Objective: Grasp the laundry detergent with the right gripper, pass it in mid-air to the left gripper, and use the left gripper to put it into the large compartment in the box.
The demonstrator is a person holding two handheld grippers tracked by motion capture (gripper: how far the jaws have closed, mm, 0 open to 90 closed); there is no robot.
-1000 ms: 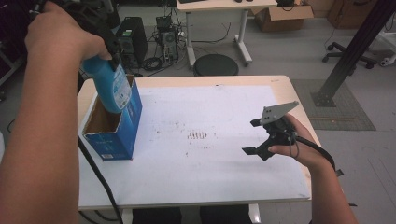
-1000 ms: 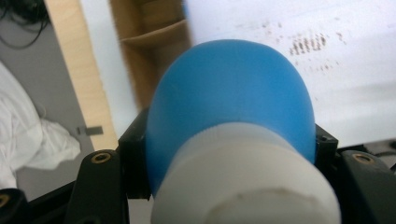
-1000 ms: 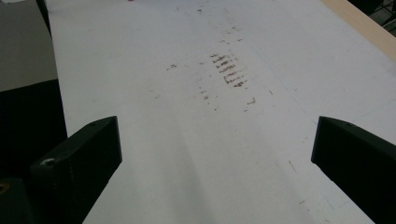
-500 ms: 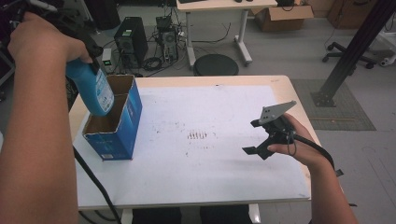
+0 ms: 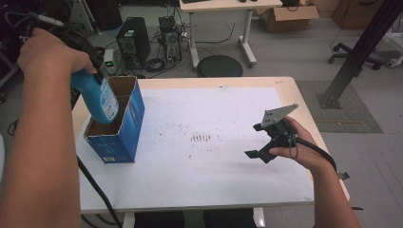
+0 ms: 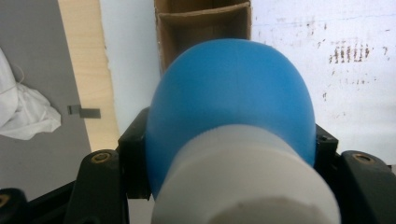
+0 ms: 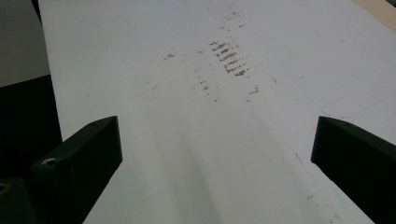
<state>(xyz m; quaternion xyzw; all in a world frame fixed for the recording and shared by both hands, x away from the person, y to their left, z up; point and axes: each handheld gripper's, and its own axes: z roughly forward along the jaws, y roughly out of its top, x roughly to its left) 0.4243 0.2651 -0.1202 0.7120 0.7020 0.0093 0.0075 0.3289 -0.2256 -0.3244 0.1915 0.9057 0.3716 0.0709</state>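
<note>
My left gripper (image 5: 91,66) is shut on a blue bottle (image 5: 99,99) with a white cap (image 6: 247,182), gripping it near the top. The bottle hangs tilted, and its lower end dips into the nearer compartment of an open blue cardboard box (image 5: 124,135) at the table's left side. In the left gripper view the blue bottle (image 6: 229,93) hides most of the box (image 6: 201,25), whose brown inside and divider show beyond it. My right gripper (image 5: 255,141) hovers low over the right part of the white table sheet (image 5: 214,104). Its jaws stand wide apart, and nothing lies between them in the right gripper view (image 7: 215,158).
Brown smudge marks (image 5: 200,137) dot the sheet's middle. Beyond the table stand a computer tower (image 5: 127,45), a round black stool (image 5: 219,66) and a second desk (image 5: 223,5). A black post (image 5: 361,52) rises at the right. A white cloth (image 6: 23,112) lies on the floor.
My left hand has carried the bottle leftward and down, so its lower end now sits inside the box. The right gripper has stayed where it was.
</note>
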